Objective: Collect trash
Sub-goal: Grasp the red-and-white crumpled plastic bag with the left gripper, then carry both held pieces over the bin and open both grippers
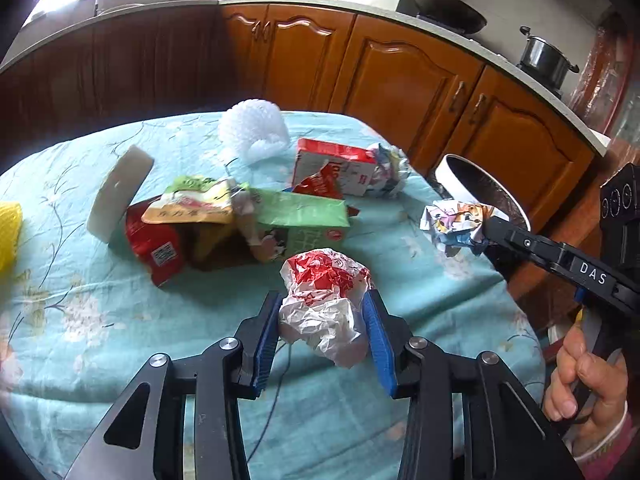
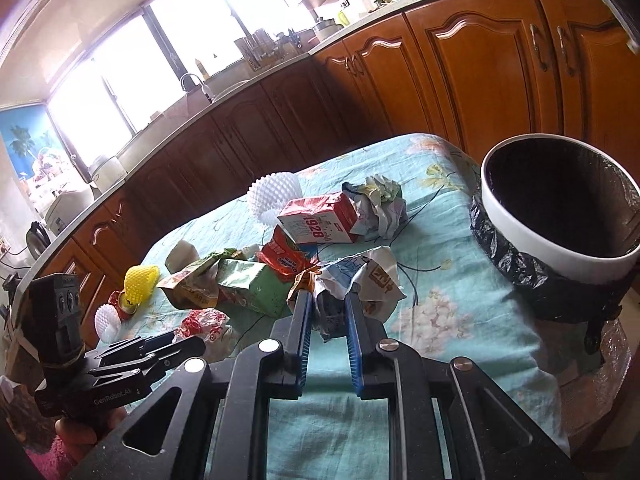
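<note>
In the left wrist view my left gripper (image 1: 322,297) has its blue pads pressed on both sides of a crumpled red-and-white wrapper (image 1: 320,280) above the teal floral tablecloth (image 1: 80,320). My right gripper (image 2: 328,296) is shut on a ball of colourful printed paper (image 2: 360,276). The left wrist view shows that paper (image 1: 456,224) hanging at the right gripper's tip, close to the rim of the trash bin (image 1: 450,182). The bin (image 2: 520,240) is white with a black liner and stands at the table's right edge.
Mid-table lie a red-and-white milk carton (image 1: 336,168), a green carton (image 1: 304,216), snack packets (image 1: 188,204), another crumpled paper (image 1: 390,172), white foam netting (image 1: 252,128) and a yellow foam net (image 2: 140,280). Wooden cabinets (image 1: 400,88) stand behind. A hand (image 1: 588,384) holds the right gripper.
</note>
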